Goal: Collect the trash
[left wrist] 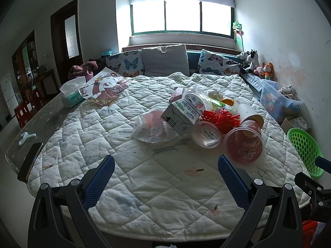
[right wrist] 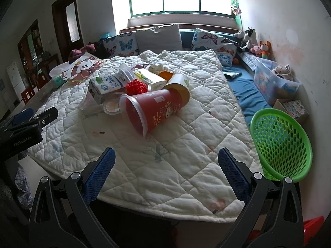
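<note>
Right wrist view: right gripper (right wrist: pixel 166 155) gaping wide over the quilt (right wrist: pixel 186 144), nothing in it. Just ahead there's one red cup (right wrist: pixel 154 111) tipped on its side, one milk carton (right wrist: pixel 107 84), one red mesh ball (right wrist: pixel 136 87), all in one trash pile mid-bed. One green basket (right wrist: pixel 281 144) sits off the right edge. Left gripper (left wrist: pixel 166 162) is spread wide too, empty. Two butterfly pillows (left wrist: pixel 129 64) at the back.
</note>
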`<state>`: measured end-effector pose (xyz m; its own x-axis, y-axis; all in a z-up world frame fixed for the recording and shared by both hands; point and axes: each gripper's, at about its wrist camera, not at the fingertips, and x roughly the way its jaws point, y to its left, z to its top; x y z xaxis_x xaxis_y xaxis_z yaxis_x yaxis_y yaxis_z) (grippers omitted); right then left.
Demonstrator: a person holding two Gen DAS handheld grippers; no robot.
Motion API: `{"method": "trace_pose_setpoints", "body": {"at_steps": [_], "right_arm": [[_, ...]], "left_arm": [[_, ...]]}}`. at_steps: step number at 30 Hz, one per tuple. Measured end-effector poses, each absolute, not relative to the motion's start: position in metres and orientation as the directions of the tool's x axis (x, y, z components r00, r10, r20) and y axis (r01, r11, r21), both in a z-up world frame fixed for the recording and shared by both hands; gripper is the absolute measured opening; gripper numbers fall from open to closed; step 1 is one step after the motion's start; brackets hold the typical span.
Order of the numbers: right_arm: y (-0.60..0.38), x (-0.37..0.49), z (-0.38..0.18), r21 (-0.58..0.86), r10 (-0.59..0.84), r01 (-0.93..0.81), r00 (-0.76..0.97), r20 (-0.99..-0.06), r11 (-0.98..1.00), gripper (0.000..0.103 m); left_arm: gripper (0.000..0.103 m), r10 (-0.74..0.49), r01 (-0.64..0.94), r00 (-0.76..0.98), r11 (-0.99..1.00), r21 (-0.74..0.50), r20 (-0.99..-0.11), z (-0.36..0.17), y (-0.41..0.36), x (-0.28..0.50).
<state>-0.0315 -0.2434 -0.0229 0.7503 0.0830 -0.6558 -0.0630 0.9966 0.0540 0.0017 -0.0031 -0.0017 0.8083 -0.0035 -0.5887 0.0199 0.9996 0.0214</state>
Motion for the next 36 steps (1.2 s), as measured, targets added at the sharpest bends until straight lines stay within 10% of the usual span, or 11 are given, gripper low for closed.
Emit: {"method": "trace_pose_setpoints", "body": {"at_steps": [36], "right_arm": [[-0.244, -0.013, -0.029, 0.049, 0.076, -0.059, 0.726, -0.683, 0.997, 0.099]], "left_arm": [[0.097, 0.001, 0.027, 0.794, 0.999, 0.037, -0.608, -0.010, -0.006, 0.021]]}}
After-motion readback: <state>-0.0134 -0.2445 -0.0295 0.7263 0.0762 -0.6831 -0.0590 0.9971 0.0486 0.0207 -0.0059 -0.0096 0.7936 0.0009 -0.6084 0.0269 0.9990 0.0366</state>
